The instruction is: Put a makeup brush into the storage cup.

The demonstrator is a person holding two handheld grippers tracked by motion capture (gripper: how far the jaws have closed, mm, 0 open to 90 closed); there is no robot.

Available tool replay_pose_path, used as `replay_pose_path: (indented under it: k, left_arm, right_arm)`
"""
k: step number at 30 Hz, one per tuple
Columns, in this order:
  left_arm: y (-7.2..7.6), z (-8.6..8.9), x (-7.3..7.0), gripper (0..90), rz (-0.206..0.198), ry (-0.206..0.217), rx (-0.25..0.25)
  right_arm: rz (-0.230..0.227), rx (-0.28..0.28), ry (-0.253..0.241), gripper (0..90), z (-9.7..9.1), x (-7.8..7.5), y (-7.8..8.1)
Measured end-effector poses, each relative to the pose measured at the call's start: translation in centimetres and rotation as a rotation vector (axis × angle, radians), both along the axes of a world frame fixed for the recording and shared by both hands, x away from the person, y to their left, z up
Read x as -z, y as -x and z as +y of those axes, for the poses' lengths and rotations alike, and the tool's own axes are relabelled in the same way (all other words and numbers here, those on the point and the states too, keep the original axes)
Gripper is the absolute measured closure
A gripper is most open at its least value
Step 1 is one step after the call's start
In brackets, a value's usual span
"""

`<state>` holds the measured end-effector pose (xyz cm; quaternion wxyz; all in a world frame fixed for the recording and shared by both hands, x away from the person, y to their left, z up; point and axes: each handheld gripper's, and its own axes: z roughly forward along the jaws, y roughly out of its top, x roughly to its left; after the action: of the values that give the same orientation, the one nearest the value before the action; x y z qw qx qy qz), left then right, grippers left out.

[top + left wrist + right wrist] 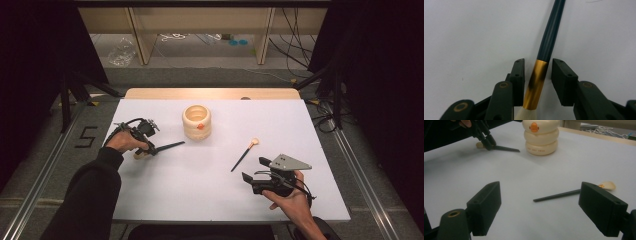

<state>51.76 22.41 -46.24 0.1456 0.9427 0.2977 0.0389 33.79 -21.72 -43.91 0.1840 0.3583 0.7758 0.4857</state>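
Observation:
A brush (548, 35) with a dark handle, a gold ferrule and white bristles lies on the white table (200, 195). My left gripper (538, 61) straddles the ferrule with narrow gaps on both sides, so it is open. From above, that gripper (149, 150) sits left of a cream ring-shaped holder (196, 121), and the brush's handle (170, 146) points right. A second brush (243, 156) lies right of centre. My right gripper (255, 169) stands open just below it, and between its wide jaws (540, 185) the second brush (556, 195) lies farther off.
The cream holder (541, 137) bears an orange mark on its side and stands at the far middle of the table. A bare wooden strip (210, 93) runs along the far edge. Cables (295, 50) and shelf legs (142, 40) lie on the floor beyond.

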Motion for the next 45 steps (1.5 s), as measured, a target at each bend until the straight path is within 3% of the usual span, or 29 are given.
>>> replay_pose_path:
  k: [8,10,17,29,37,42,44,45]
  left_arm:
    - [-0.4,-0.9,-0.3,73.3,0.025,-0.087,0.056]
    - [-0.5,-1.2,-0.4,76.0,0.042,-0.102,0.062]
    - [-0.8,-2.1,-0.6,77.1,0.069,-0.17,0.092]
    - [0.0,-2.1,-1.1,77.5,0.087,-0.155,0.13]
    - [1.1,-1.9,-2.9,77.5,0.05,-0.094,0.143]
    - [2.7,-2.2,-4.6,77.5,0.037,-0.053,0.173]
    - [3.7,-2.7,-5.2,77.5,0.036,-0.039,0.182]
    - [4.2,-3.0,-5.4,77.5,0.042,-0.033,0.191]
  right_arm:
    - [0.011,-0.016,-0.015,19.5,0.2,0.1,0.0]
    - [-0.004,-0.02,-0.01,19.6,0.1,0.2,-0.1]
    - [0.002,-0.022,-0.001,19.9,0.2,0.2,-0.1]
    - [0.005,-0.023,-0.001,20.3,0.2,0.2,-0.1]
    - [0.004,-0.022,-0.005,20.3,0.2,0.2,-0.1]
    - [0.009,-0.031,-0.013,20.3,0.4,0.1,0.0]
    - [-0.024,-0.053,-0.008,20.2,0.7,0.1,-0.1]
    - [-0.039,-0.09,0.02,20.2,1.2,-0.3,0.1]
